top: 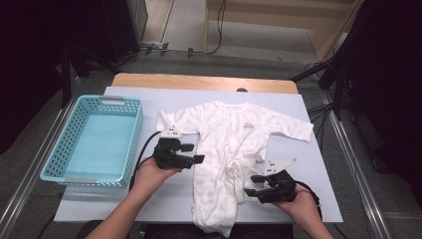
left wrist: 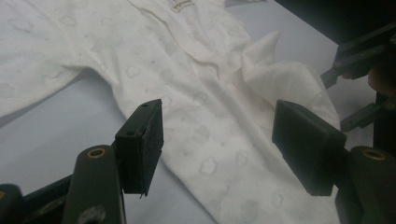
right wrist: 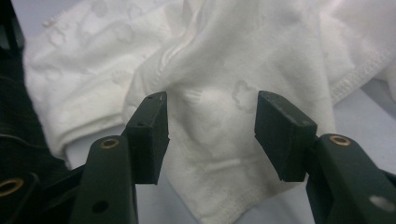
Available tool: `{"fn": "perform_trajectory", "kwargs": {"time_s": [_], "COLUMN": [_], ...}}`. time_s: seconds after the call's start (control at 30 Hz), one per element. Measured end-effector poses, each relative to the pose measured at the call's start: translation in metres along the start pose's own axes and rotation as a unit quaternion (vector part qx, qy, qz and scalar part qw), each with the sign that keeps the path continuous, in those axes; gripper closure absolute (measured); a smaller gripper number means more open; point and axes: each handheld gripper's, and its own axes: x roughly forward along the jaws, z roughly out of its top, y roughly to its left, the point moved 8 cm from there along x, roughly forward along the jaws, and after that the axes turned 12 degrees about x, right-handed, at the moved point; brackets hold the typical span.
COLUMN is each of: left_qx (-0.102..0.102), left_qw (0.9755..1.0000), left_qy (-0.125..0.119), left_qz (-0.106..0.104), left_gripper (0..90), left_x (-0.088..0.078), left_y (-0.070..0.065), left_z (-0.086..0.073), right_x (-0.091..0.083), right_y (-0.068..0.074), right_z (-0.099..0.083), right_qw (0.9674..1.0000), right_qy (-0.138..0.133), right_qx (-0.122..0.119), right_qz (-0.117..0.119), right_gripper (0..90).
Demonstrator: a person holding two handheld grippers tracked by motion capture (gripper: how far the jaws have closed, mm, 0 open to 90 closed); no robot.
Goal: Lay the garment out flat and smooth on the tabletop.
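Romper (top: 226, 144), white and spread flat, lies in the middle of the pale sheet (top: 308, 164) that covers the table, neck to the far side, legs reaching the near edge, where one leg hangs just over it.

At the far left a turquoise basket (top: 59, 152) sits on the sheet's left margin, its outer wall overhanging the sheet edge. Between basket and romper runs a bare strip of sheet, and the left gripper (top: 193, 153) works in it, just beside the garment's left side below the sleeve. Its jaws stand apart with nothing between them; in the left gripper view the left gripper (left wrist: 217, 147) shows cloth lying beyond the pads, not touched.

The romper's right leg is folded up over the body, making a rumpled flap near the middle.

Right of that, the right gripper (top: 255, 185) sits at the flap's edge. In the right gripper view the right gripper (right wrist: 210, 135) has its jaws parted, the folded hem lying behind the gap, no pad pressing on it. Bare sheet stretches on to the right edge.
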Motion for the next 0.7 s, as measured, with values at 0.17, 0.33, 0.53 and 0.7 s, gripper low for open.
{"fn": "perform_trajectory", "kwargs": {"time_s": [0.17,0.33,0.53,0.7], "left_qx": [0.0,0.0,0.0,-0.002], "left_qw": [1.0,1.0,1.0,1.0], "left_qy": [0.0,0.0,0.0,0.0], "left_qz": [0.0,0.0,0.001,0.001], "left_gripper": [34.1,34.2,34.1,34.2], "left_x": [-0.0007,0.0003,-0.0002,-0.0008], "left_y": [0.0003,-0.0002,0.0003,0.0012], "left_z": [-0.0001,0.0,-0.0001,-0.0001], "right_x": [0.0098,0.0079,0.0079,0.0037], "right_y": [-0.0068,-0.0113,-0.0085,-0.005], "right_z": [-0.0073,-0.0071,-0.0059,-0.0096], "right_qw": [0.9994,0.9992,0.9976,0.9961], "right_qy": [-0.004,0.01,0.028,0.053], "right_qx": [-0.027,0.027,0.061,0.071], "right_qz": [-0.021,-0.027,-0.017,-0.002], "right_gripper": [52.7,78.2,85.7,86.2]}}
